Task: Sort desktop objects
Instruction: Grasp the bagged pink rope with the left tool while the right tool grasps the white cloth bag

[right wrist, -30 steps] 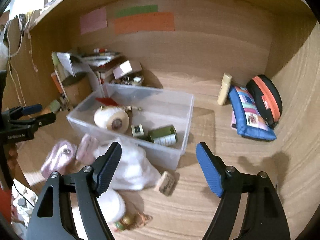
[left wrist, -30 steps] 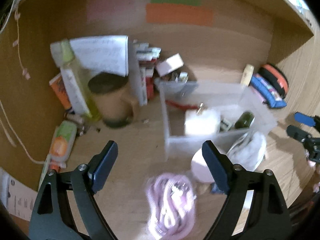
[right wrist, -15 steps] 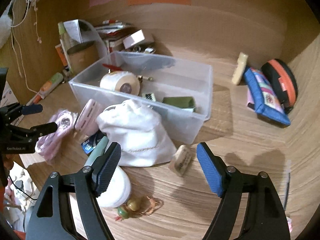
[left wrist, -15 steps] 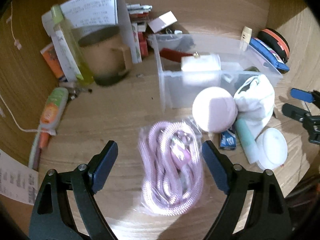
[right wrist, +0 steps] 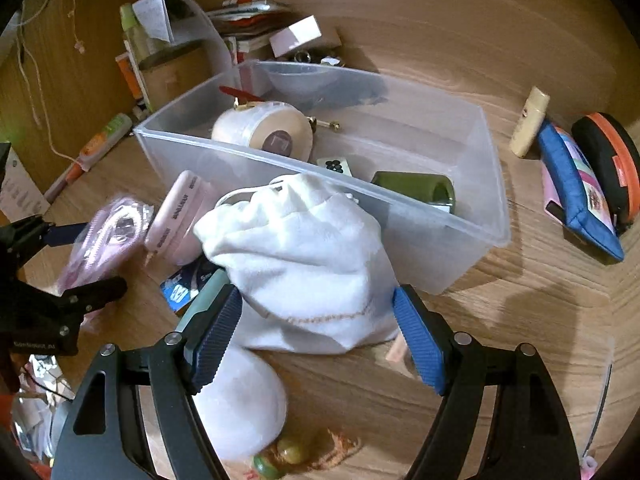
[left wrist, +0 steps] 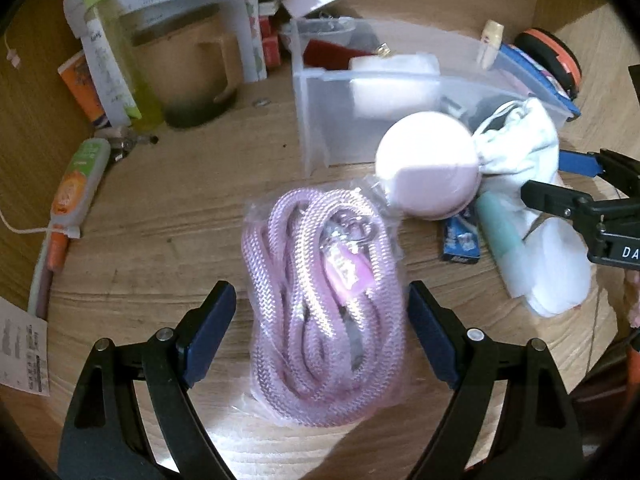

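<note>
Both grippers dropped closer: left gripper (left wrist: pixel 322 332) apart around bagged pink rope (left wrist: pixel 320 276), right gripper (right wrist: pixel 318 332) apart around white pouch (right wrist: pixel 304 264). Reach step; next, clamp, lift into clear bin (right wrist: pixel 472 200).

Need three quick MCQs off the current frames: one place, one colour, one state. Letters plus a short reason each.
1. The white drawstring pouch lies:
A. inside the clear bin
B. outside, against the clear bin's near wall
C. on the blue pencil case

2. The bagged coiled cord is:
A. green
B. orange
C. pink

3. The left gripper's jaws are:
A. open, astride the cord
B. clamped on the cord
C. shut, empty

Key: B, pouch sits before the wall; C, lilac-pink strands; A, gaps show beside both pads.
</note>
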The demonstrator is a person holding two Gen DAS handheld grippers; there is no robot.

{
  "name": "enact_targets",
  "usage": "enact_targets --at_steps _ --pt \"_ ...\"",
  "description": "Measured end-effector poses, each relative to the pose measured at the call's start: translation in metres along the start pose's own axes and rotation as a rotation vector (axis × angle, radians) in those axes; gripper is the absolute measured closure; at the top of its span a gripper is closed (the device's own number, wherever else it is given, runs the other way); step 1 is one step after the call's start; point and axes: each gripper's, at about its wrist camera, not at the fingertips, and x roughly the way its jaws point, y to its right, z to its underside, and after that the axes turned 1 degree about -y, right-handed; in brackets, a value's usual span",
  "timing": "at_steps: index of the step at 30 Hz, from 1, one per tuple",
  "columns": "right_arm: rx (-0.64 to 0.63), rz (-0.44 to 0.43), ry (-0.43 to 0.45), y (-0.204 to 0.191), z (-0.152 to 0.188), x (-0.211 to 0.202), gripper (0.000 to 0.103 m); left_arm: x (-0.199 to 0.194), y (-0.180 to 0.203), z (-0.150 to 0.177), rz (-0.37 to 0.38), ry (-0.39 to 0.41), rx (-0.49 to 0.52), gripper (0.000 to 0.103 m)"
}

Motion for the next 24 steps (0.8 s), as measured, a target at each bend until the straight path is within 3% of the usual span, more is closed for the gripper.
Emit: enact_targets --at_steps 10,16,18,20,24 --pt "-0.027 -0.020 -0.006 -0.005 -0.004 0.016 0.025 0.008 -0.009 0.002 0.017 0.005 -0.028 0.009" --pt "-0.018 -0.028 0.014 -0.003 -0.003 0.016 0.043 0.009 -0.014 0.002 0.002 0.045 -0.048 0.010" --pt "-0.019 -0.028 0.019 -0.004 -0.002 0.015 0.046 0.008 -0.016 0.001 0.001 0.057 -0.053 0.018" --pt "-0.024 -0.024 0.028 -0.005 -0.001 0.013 0.049 0.005 -0.016 0.000 -0.002 0.070 -0.051 0.036" --pt "-0.016 -0.026 0.043 -0.006 0.002 0.008 0.051 0.003 -0.021 -0.002 0.004 0.066 -0.068 0.039"
